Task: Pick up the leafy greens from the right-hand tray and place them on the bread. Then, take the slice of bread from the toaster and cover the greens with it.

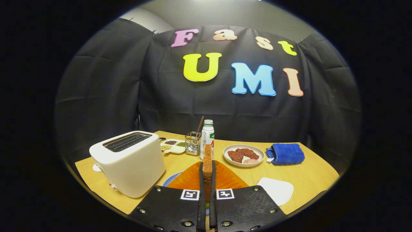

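Observation:
My gripper point(207, 166) is shut on a slice of brown bread point(207, 154), which stands upright and edge-on between the two fingers and rises a little past their tips. Under the fingers lies an orange ribbed surface point(190, 178) on a blue plate point(170, 180); what rests on it is hidden by the gripper. The white toaster point(128, 162) stands to the left of the fingers, with its slots point(127, 141) dark. Beyond the fingers to the right, a beige plate point(243, 162) holds brown meat pieces and a pale pink piece.
A white bottle with a green cap point(207, 137) and a wire utensil holder point(193, 143) stand just beyond the bread. A divided dish of beans point(173, 146) sits behind the toaster. A folded blue towel point(285, 154) and a white pad point(276, 190) lie on the right of the wooden table point(309, 175).

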A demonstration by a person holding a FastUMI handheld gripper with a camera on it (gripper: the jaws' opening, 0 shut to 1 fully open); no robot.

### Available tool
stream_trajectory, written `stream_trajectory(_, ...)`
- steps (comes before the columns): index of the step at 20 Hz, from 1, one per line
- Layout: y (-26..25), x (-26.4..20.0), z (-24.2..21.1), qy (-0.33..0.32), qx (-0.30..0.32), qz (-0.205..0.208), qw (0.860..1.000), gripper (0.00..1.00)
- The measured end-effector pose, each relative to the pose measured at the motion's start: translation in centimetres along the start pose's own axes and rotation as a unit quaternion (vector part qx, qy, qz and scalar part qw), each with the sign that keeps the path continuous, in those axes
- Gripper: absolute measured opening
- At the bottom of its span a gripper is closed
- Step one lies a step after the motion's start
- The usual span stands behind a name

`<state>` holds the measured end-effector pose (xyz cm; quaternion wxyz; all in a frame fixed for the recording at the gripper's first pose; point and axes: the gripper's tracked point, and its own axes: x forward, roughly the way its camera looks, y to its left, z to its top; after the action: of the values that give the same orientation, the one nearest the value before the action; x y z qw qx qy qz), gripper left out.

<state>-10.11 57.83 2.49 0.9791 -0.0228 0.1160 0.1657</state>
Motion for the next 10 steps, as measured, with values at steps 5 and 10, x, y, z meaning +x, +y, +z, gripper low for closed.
stream_trajectory(5, 2.8, 0.3, -1.0, 0.011, 0.009, 0.030, 0.999, 0.05)
stream_trajectory(10, 5.4, 0.7, -2.1, 0.026, 0.019, 0.067, 0.997, 0.05)
